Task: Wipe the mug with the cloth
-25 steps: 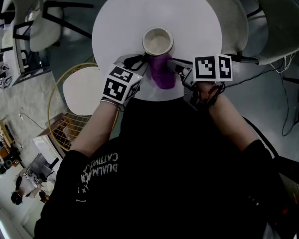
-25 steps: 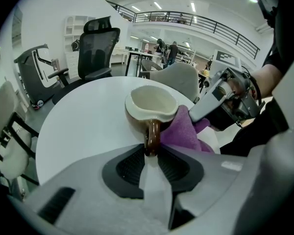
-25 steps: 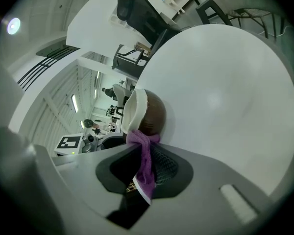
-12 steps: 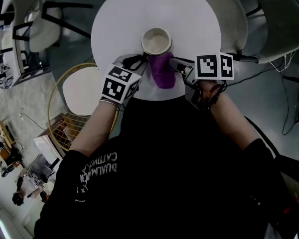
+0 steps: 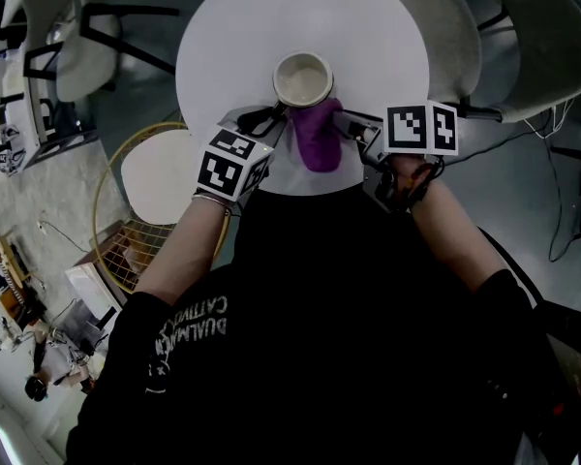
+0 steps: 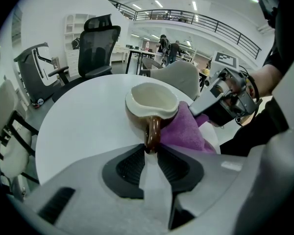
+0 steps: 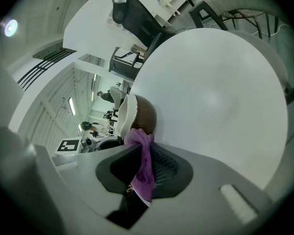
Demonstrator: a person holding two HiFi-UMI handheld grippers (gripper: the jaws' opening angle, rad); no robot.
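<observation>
You are in the wiping step: your left gripper [image 6: 150,153] is closed on the handle [image 6: 153,131] of the mug [image 5: 303,78], which stands on the table [image 5: 368,27], and your right gripper [image 7: 144,155] pinches the cloth [image 5: 317,136] against its side, so next, I think, you must rub around the wall with a firm hold.

Both bare forearms reach forward out of black sleeves toward the near edge of the counter [image 5: 368,46]. The left forearm [image 5: 189,245] angles in from the left and the right forearm [image 5: 455,240] from the right. The left tongs [image 5: 276,116] point forward and to the right over that edge, with the left marker cube [image 5: 234,163] on top. Their jaw tips pinch the handle of the mug [image 5: 303,78]. The right tongs [image 5: 344,124] point leftward with the right marker cube [image 5: 421,129] facing up. Their jaws are closed on the cloth [image 5: 317,134], which hangs through them and lies against the mug's near side
</observation>
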